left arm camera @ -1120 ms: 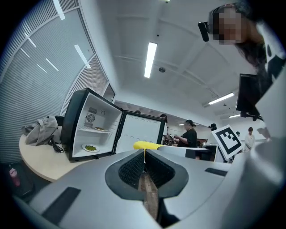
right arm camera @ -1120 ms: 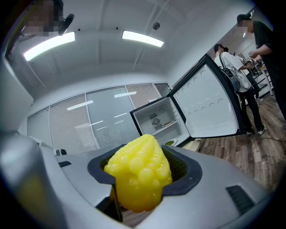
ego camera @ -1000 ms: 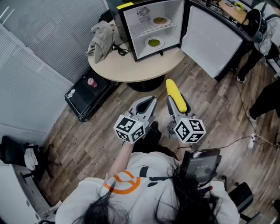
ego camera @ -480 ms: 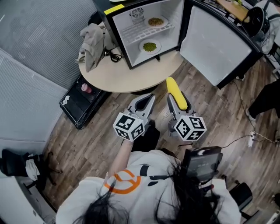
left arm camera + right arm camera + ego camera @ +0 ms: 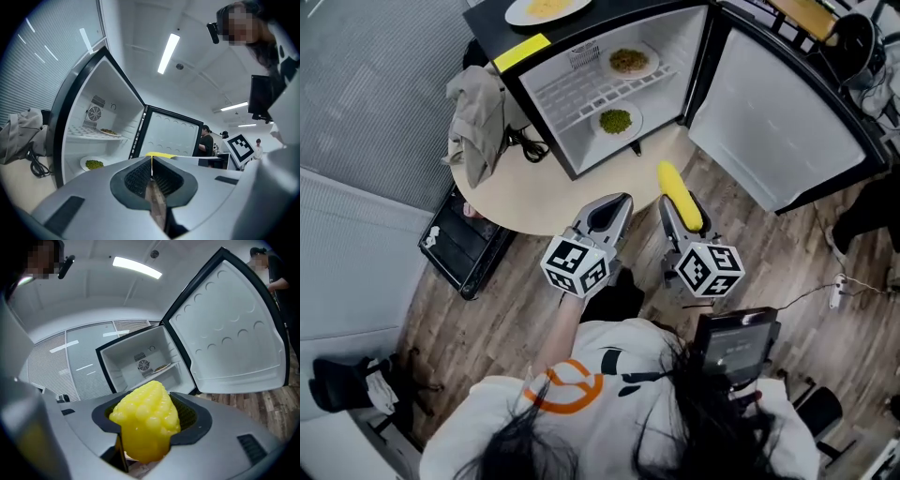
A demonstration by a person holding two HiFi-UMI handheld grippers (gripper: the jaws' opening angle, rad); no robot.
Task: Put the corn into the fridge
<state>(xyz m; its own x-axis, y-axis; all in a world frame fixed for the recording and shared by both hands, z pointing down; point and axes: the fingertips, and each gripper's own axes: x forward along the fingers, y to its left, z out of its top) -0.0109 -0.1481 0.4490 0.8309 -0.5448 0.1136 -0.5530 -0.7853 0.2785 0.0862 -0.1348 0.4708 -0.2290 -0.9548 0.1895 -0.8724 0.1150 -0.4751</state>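
Observation:
A yellow corn cob [image 5: 679,195] [image 5: 146,418] is clamped between the jaws of my right gripper [image 5: 680,208], its tip sticking out toward the fridge. The small black fridge [image 5: 581,89] [image 5: 140,366] [image 5: 89,140] stands on a round table, its door [image 5: 783,103] [image 5: 234,333] swung wide to the right. Inside, one plate of food [image 5: 628,62] sits on the wire shelf and a plate of greens [image 5: 616,120] [image 5: 94,164] on the floor. My left gripper [image 5: 609,214] [image 5: 151,164] is shut and empty, beside the right one at the table's near edge.
The round beige table [image 5: 525,192] has a grey cloth [image 5: 473,117] and a cable left of the fridge. A plate of yellow food [image 5: 546,7] rests on the fridge top. A black case [image 5: 455,246] lies on the wood floor at left. People stand at the far right.
Both grippers have moved forward together toward the table and fridge, the corn still held in the right one. The fridge now looks closer and larger.

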